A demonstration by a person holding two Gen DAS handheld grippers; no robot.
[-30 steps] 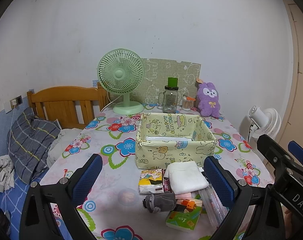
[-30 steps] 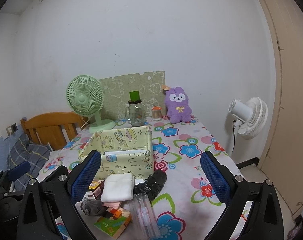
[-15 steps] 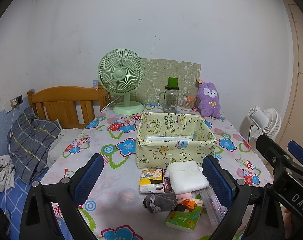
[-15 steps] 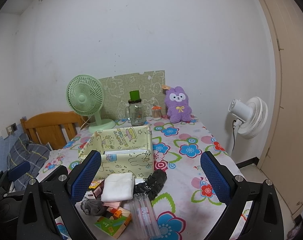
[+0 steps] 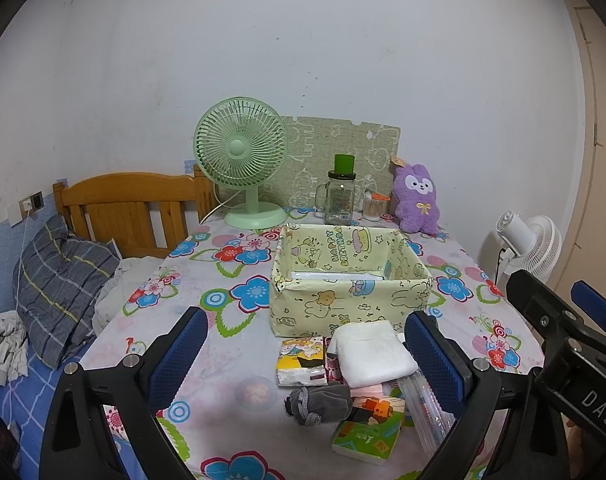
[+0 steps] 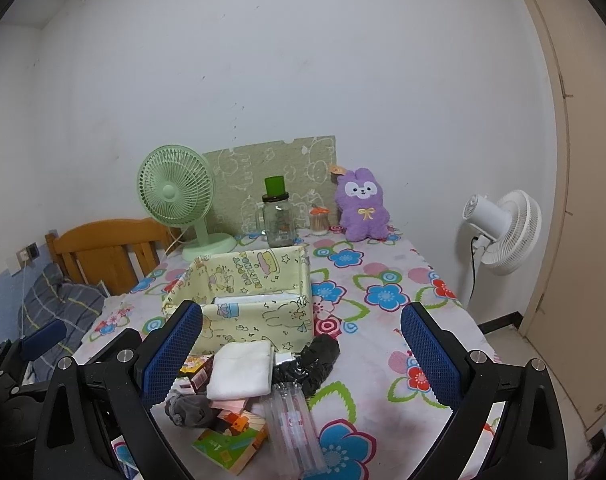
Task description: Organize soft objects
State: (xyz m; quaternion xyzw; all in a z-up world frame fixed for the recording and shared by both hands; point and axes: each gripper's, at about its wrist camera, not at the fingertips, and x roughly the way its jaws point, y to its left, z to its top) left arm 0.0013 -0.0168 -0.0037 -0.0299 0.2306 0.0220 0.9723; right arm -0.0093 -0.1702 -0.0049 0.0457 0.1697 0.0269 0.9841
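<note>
A yellow cartoon-print fabric box (image 5: 349, 276) (image 6: 243, 288) stands mid-table on the floral cloth. In front of it lies a pile: a folded white towel (image 5: 369, 354) (image 6: 243, 370), a grey sock (image 5: 319, 402) (image 6: 189, 408), a black crumpled item (image 6: 313, 364), a tissue pack (image 5: 301, 366), a green booklet (image 5: 369, 432) and a clear tube case (image 6: 293, 428). A purple plush rabbit (image 5: 417, 198) (image 6: 363, 204) sits at the back. My left gripper (image 5: 307, 364) and right gripper (image 6: 299, 356) hover open above the pile, holding nothing.
A green desk fan (image 5: 243, 160), a glass jar with green lid (image 5: 339, 196) and a patterned board (image 5: 343, 160) line the wall. A white floor fan (image 6: 503, 232) stands right of the table. A wooden headboard (image 5: 127, 200) and plaid pillow (image 5: 59, 280) lie left.
None of the objects moved. Both grippers stayed open and nearly still, the left view shifting only slightly.
</note>
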